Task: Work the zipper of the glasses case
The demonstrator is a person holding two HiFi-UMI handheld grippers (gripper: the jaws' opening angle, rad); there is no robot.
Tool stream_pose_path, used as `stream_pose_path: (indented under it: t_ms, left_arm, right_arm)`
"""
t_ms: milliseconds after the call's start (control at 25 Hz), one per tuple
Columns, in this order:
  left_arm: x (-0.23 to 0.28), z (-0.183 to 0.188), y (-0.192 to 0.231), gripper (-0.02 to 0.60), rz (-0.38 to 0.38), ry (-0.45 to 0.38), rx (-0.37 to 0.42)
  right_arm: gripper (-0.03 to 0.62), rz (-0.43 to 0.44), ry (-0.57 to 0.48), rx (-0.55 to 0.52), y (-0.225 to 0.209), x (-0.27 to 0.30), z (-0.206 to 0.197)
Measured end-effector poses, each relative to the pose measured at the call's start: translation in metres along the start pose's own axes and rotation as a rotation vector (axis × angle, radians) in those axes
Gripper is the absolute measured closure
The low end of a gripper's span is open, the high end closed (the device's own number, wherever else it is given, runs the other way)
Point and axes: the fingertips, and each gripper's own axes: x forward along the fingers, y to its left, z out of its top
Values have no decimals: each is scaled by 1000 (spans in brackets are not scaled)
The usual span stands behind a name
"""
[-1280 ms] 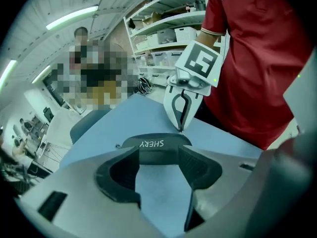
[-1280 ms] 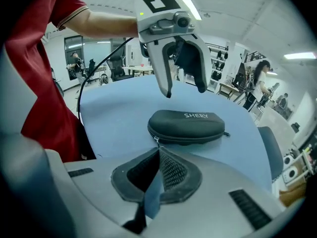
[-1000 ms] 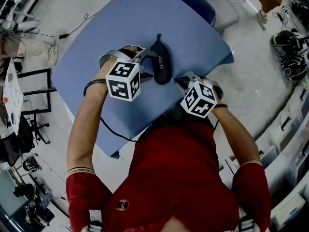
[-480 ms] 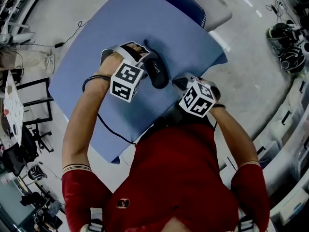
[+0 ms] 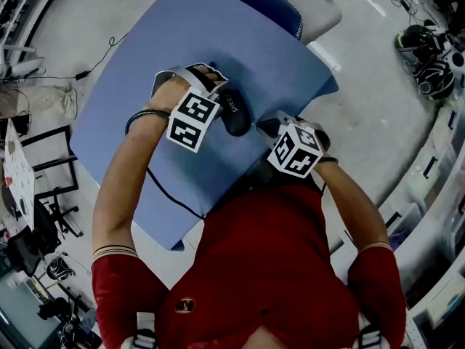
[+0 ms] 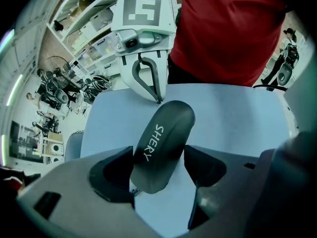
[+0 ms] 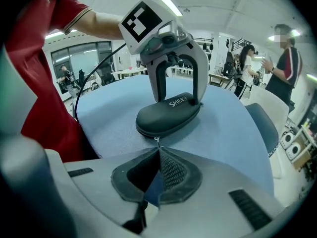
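A black glasses case [image 5: 232, 112] printed SHERY lies on the blue table [image 5: 240, 35]. My left gripper [image 5: 216, 91] points steeply down over the case's far end. Its jaws have just been opening and stand wide, one finger on each side of the case [image 6: 161, 143]; the pads sit close to its sides without squeezing. My right gripper [image 5: 260, 126] is shut at the case's near end. In the right gripper view the small metal zipper pull [image 7: 157, 140] runs from the case [image 7: 166, 117] straight into the closed tips [image 7: 159, 150].
A blue and grey chair [image 5: 294, 2] stands at the table's far edge. A black cable [image 5: 168, 193] trails from the left wrist over the near table edge. Helmets and gear [image 5: 429, 57] lie on the floor at right. People [image 7: 285, 63] stand beyond the table.
The left gripper has rolled and come down over the case's far end, so the case now sits between its fingers. The right gripper has edged in to the case's near end.
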Motion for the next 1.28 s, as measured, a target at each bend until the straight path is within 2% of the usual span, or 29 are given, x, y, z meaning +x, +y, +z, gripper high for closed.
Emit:
stream_pose_path:
  t_ms: [560,880,1280]
  left_arm:
    - [5,1,5,277,13,-52,-98]
    - [6,0,6,275,30,-55,-157]
    - [6,5,12,272,50,-46,-261]
  right_arm:
    - [597,-15,-22,27,29,-2,-4]
    - [597,-75,-53,146,46,9,9]
    - [595,-186,-69,290,45,19,20]
